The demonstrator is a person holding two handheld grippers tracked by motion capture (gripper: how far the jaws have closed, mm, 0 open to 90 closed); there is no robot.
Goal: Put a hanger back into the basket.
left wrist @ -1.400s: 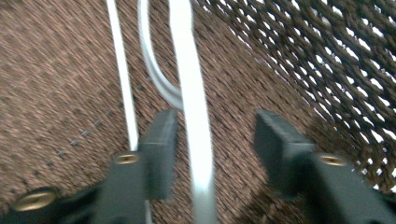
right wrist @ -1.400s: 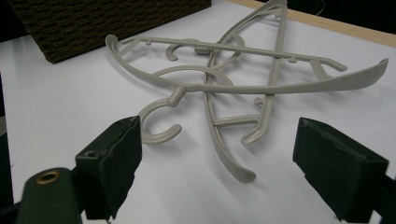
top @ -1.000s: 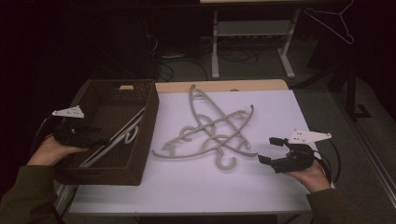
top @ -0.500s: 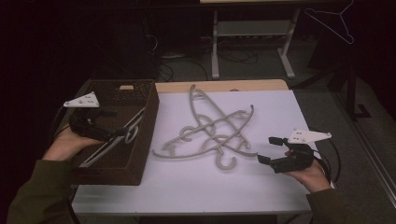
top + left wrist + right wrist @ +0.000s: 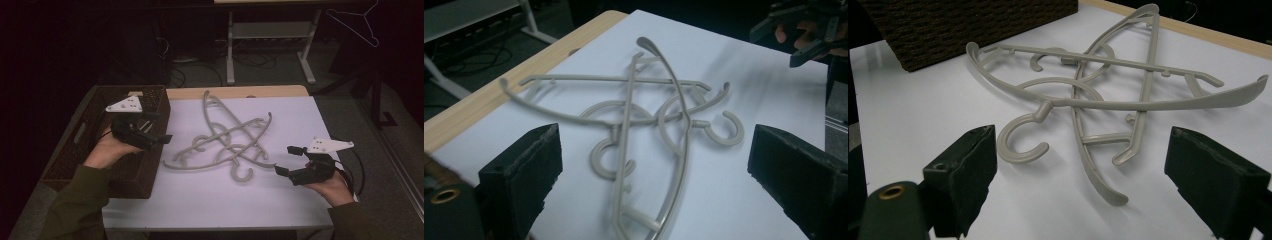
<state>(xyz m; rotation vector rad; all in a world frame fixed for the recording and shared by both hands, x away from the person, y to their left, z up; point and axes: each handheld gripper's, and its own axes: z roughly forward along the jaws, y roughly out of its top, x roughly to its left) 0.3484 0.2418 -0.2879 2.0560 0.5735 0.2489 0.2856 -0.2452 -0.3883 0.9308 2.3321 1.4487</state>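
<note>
White-topped table (image 5: 210, 200), tangled grey hangers (image 5: 227, 142), brown wicker basket (image 5: 75, 150)

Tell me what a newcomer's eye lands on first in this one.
The tangle of grey hangers piled crosswise mid-table on the white sheet. Next, the dark woven basket at the table's left edge, with the left gripper over its right wall, jaws open. The right gripper, also open, faces the pile from the right.

The high view looks forward and down on the white-topped bench (image 5: 210, 200) from above the person's side. Each gripper view rides low and close, facing along its own black jaws. All three share the pile of grey plastic coat hangers (image 5: 227, 142) (image 5: 649, 130) (image 5: 1108, 105) lying between both hand-held grippers.
</note>
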